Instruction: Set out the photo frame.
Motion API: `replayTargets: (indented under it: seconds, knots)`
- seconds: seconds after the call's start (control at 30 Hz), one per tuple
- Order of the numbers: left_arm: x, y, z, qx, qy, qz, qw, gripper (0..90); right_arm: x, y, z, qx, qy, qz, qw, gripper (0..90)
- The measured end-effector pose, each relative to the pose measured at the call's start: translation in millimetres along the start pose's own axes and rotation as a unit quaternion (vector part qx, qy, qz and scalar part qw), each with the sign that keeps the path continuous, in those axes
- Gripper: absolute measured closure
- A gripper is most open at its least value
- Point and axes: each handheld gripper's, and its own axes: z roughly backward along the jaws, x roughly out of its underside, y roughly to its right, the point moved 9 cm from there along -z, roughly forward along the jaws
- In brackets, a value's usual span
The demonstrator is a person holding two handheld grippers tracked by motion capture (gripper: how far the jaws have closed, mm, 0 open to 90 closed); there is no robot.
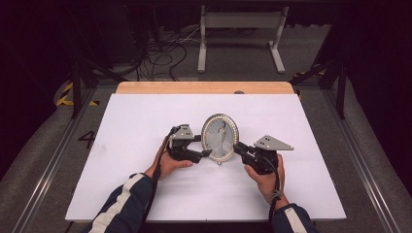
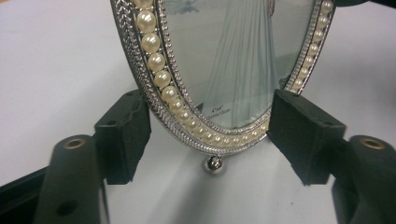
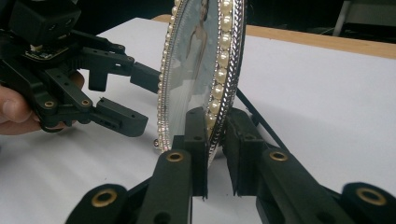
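An oval silver picture frame (image 1: 221, 137), rimmed with pearls and holding a photo of a figure in a white dress, stands upright in the middle of the white board. My left gripper (image 1: 206, 153) reaches in from the left. Its pads (image 2: 123, 133) sit against both sides of the picture frame's lower curve (image 2: 187, 112), above a small ball foot (image 2: 214, 164). My right gripper (image 1: 238, 147) comes from the right and is shut on the frame's lower right rim (image 3: 217, 100), one pad on the front and one behind. The left gripper (image 3: 140, 100) also shows beyond the frame.
The white board (image 1: 145, 121) lies on a wooden table (image 1: 204, 87) and has bare room on every side of the frame. Beyond the table are a white metal stand (image 1: 240, 29) and loose cables (image 1: 160, 53) on the floor.
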Motion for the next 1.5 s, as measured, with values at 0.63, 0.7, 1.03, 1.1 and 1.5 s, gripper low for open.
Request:
replayTargets:
  seconds: [0.63, 0.7, 1.03, 1.1, 1.5]
  knots:
    - [7.6, -6.1, 17.7, -0.009, -0.019, 0.002, 0.9998, 71.5, -4.8, 6.6, -10.7, -0.005, -0.002, -0.022, 0.9997, 77.2]
    - [7.5, -3.6, 18.5, -0.006, -0.020, -0.001, 0.9998, 71.7, -5.2, 8.0, -12.1, 0.000, -0.003, -0.022, 0.9997, 77.0]
    - [12.5, 0.7, 19.0, -0.014, -0.032, -0.011, 0.9994, 72.0, -10.4, 9.4, -17.1, 0.003, -0.007, -0.007, 1.0000, 76.4]
    - [12.1, 3.0, 18.9, -0.012, -0.029, -0.012, 0.9994, 72.2, -10.9, 11.4, -18.4, 0.005, -0.010, -0.010, 0.9999, 75.6]
    - [14.8, 8.2, 19.8, -0.014, -0.034, -0.016, 0.9992, 72.8, -12.0, 14.1, -21.7, 0.004, -0.016, -0.002, 0.9999, 74.8]
